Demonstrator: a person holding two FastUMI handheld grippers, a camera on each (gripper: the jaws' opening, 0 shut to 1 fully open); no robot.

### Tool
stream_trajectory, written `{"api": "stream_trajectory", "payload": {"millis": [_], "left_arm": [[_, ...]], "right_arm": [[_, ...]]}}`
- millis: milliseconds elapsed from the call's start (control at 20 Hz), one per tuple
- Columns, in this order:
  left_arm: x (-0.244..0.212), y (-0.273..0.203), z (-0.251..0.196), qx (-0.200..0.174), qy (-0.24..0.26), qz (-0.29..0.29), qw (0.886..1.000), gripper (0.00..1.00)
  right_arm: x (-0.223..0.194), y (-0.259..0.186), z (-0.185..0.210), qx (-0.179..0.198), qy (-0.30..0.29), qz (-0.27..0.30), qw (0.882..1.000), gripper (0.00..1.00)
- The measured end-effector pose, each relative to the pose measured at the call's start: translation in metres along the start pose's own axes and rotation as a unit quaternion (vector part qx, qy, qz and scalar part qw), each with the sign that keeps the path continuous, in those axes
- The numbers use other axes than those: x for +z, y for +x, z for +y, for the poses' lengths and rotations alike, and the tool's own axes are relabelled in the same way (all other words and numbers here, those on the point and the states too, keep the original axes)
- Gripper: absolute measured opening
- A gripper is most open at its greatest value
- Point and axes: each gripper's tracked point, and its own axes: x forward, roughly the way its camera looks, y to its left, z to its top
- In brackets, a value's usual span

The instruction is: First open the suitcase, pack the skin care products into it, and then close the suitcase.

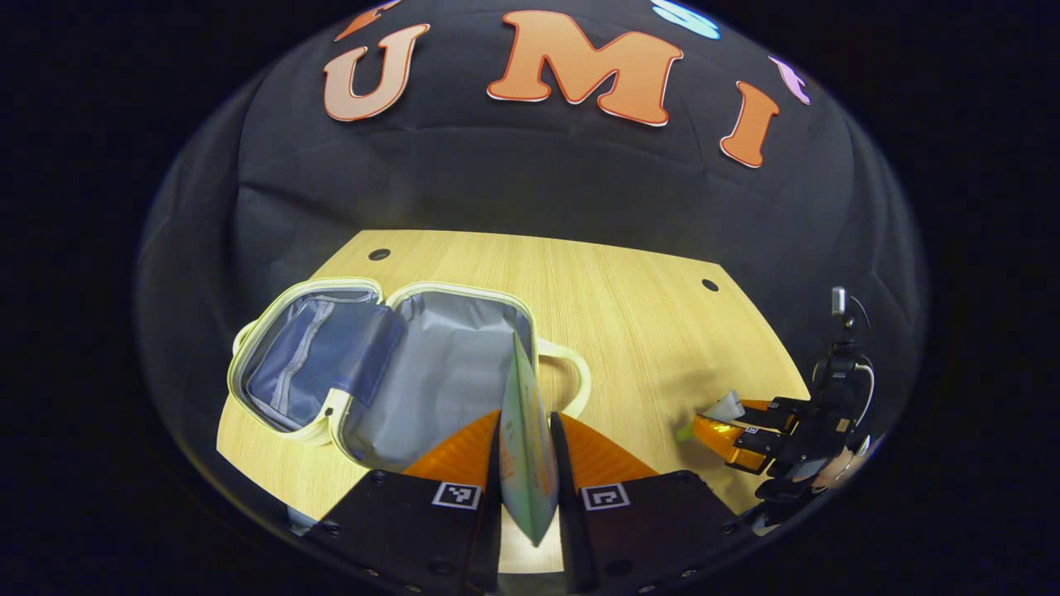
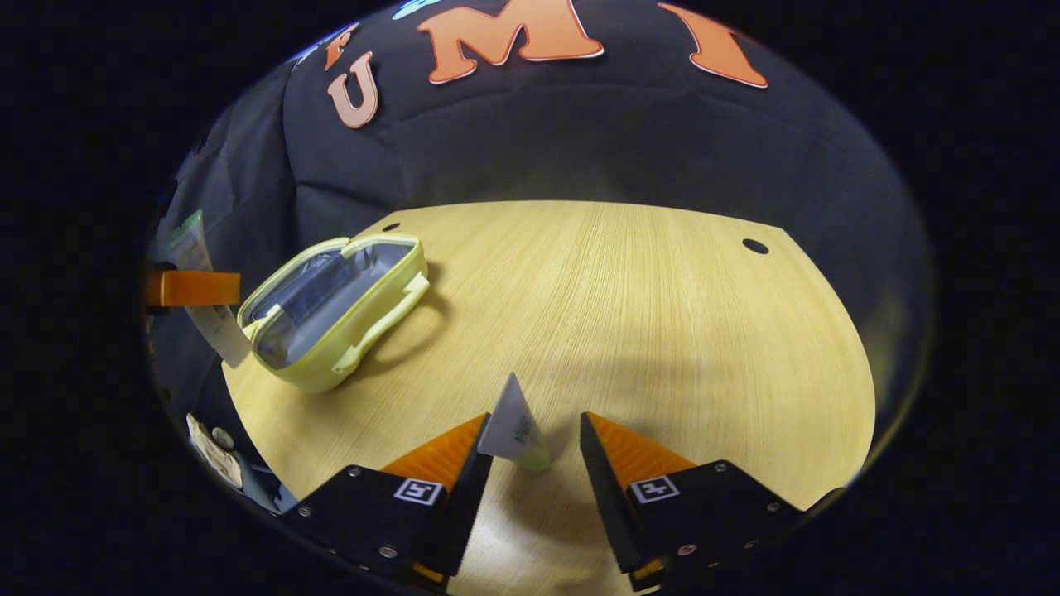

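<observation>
The small pale-yellow suitcase (image 1: 389, 364) lies open on the wooden table (image 1: 638, 323), its grey lining facing up. My left gripper (image 1: 526, 418) is shut on a flat pale-green skin care tube (image 1: 526, 430), held upright just in front of the case's right half. In the right gripper view, my right gripper (image 2: 534, 418) stands open low over the table, with a small white tube with a green cap (image 2: 515, 434) between its fingers, close to the left one. The suitcase (image 2: 335, 310) sits far to its left, and the left gripper (image 2: 195, 288) holds its tube (image 2: 217, 331) beyond it.
The right gripper (image 1: 733, 426) and the hand holding it show at the table's right edge in the left gripper view. Two small dark holes (image 1: 710, 285) mark the tabletop's far corners. Bare wood stretches right of the suitcase. The table's near edge runs just below the case.
</observation>
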Motion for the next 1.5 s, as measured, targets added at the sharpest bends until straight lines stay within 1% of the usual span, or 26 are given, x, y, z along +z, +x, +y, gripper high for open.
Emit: {"api": "stream_trajectory", "payload": {"millis": [50, 100, 150, 200, 300, 450, 500, 600, 650, 800, 900, 950, 1000, 1050, 1100, 1250, 1400, 1500], "left_arm": [[-0.001, 0.0, 0.002, 0.0, -0.001, 0.0, 1.0, 0.29], [-0.002, 0.0, 0.005, 0.0, -0.002, 0.001, 1.0, 0.29], [-0.002, 0.0, 0.007, 0.002, 0.0, 0.0, 1.0, 0.3], [0.0, -0.001, 0.009, 0.003, 0.008, -0.003, 1.0, 0.3], [0.005, -0.006, 0.015, 0.004, 0.033, -0.004, 0.999, 0.3], [0.014, -0.009, 0.019, -0.011, 0.051, 0.011, 0.999, 0.3], [0.019, -0.009, 0.022, -0.02, 0.051, 0.016, 0.998, 0.31], [0.03, -0.006, 0.03, -0.034, 0.046, 0.028, 0.998, 0.29], [0.033, -0.004, 0.039, -0.037, 0.043, 0.041, 0.998, 0.3], [0.041, 0.01, 0.066, -0.046, 0.041, 0.083, 0.995, 0.3], [0.041, 0.027, 0.082, -0.057, 0.047, 0.121, 0.99, 0.3], [0.039, 0.037, 0.087, -0.061, 0.048, 0.14, 0.987, 0.3], [0.036, 0.047, 0.092, -0.064, 0.052, 0.163, 0.983, 0.3], [0.03, 0.055, 0.097, -0.069, 0.058, 0.188, 0.978, 0.3], [0.023, 0.064, 0.1, -0.076, 0.059, 0.214, 0.972, 0.3], [0.005, 0.086, 0.104, -0.088, 0.056, 0.282, 0.954, 0.3], [-0.006, 0.102, 0.112, -0.096, 0.074, 0.314, 0.942, 0.3], [-0.016, 0.11, 0.117, -0.089, 0.079, 0.325, 0.938, 0.32]], "right_arm": [[-0.004, 0.004, 0.001, 0.001, -0.004, 0.009, 1.0, 0.61], [-0.008, 0.009, 0.003, 0.002, -0.005, 0.02, 1.0, 0.53], [-0.013, 0.011, 0.004, 0.001, -0.005, 0.031, 0.999, 0.48], [-0.013, 0.01, 0.005, 0.002, -0.007, 0.033, 0.999, 0.36], [-0.005, 0.006, 0.006, 0.002, -0.016, 0.029, 0.999, 0.32], [0.017, -0.015, 0.013, 0.007, -0.002, 0.027, 1.0, 0.31], [0.024, -0.022, 0.016, 0.01, 0.007, 0.024, 1.0, 0.31], [0.043, -0.032, 0.027, 0.014, 0.024, 0.02, 0.999, 0.31], [0.051, -0.036, 0.033, 0.014, 0.031, 0.021, 0.999, 0.31], [0.058, -0.044, 0.048, -0.004, 0.042, 0.049, 0.998, 0.31], [0.063, -0.047, 0.071, 0.009, 0.069, 0.059, 0.996, 0.31], [0.067, -0.047, 0.084, 0.018, 0.085, 0.061, 0.994, 0.31], [0.068, -0.047, 0.094, 0.022, 0.099, 0.063, 0.993, 0.27], [0.071, -0.046, 0.1, 0.023, 0.111, 0.064, 0.991, 0.27], [0.07, -0.044, 0.105, 0.021, 0.121, 0.067, 0.99, 0.31], [0.069, -0.044, 0.111, -0.001, 0.139, 0.073, 0.988, 0.31], [0.067, -0.044, 0.113, -0.025, 0.153, 0.076, 0.985, 0.31], [0.067, -0.044, 0.116, -0.033, 0.161, 0.077, 0.983, 0.31]]}}
